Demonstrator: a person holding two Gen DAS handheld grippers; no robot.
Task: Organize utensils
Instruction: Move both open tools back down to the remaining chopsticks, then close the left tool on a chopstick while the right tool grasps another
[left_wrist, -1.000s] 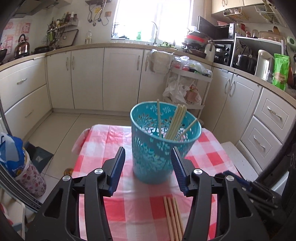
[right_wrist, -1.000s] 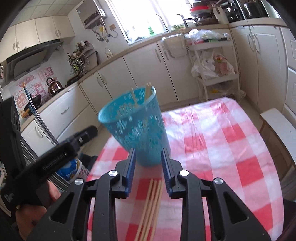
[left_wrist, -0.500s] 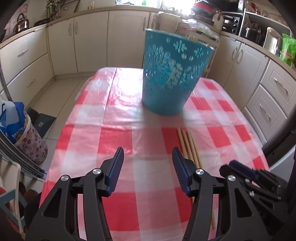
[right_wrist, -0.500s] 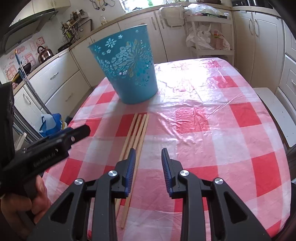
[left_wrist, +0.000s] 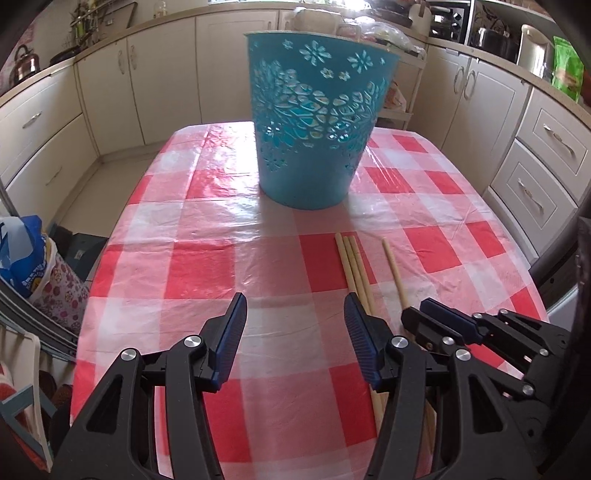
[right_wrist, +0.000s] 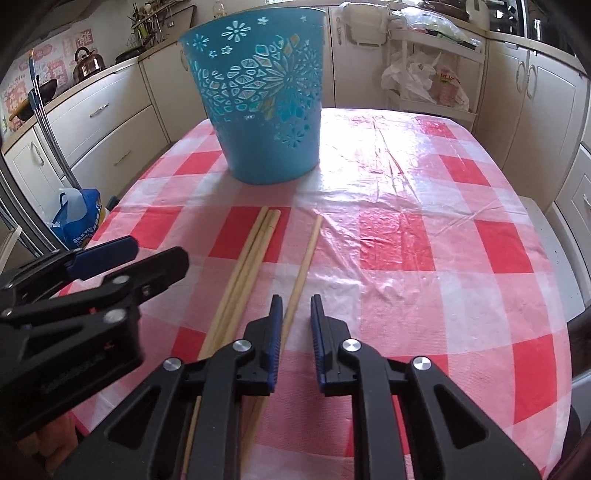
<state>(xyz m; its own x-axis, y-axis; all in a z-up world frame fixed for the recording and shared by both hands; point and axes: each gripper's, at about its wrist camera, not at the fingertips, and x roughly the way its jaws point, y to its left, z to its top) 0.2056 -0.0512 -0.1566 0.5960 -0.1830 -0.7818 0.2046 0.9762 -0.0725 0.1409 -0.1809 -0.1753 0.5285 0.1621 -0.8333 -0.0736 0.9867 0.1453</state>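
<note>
1. Chopsticks, 4 in all, lie flat on the checked surface (right_wrist: 424, 192) between the blue basket (right_wrist: 258, 99) and the near edge: a bundle of 3 (right_wrist: 245, 269) touching side by side, and a single chopstick (right_wrist: 301, 271) just beside them, apart from the bundle.
2. Right tool (right_wrist: 295, 325): its jaws have just been closing and now stand narrow, with the single chopstick running between them. I cannot tell whether the pads press on it yet; a gap shows on the right side.
3. Left tool (left_wrist: 293, 332): jaws stand well apart over bare cloth, nothing between them, beside the bundle.
4. Handling, as I judge it: the sticks look like light, stiff, smooth wood or bamboo. They are thin and round, so they will likely roll or pivot in a pinch, and the glossy plastic cloth gives little friction to hold them still.
5. Where to take hold: near the middle of the stick's length seems best, so it stays balanced and does not swing tip-down when lifted toward the basket. Gripping across the shaft, pads low to the cloth, should stop it from squirting out.
6. Basket: upright near the far edge, perforated plastic, probably light enough to tip if a stick knocks its rim.
</note>
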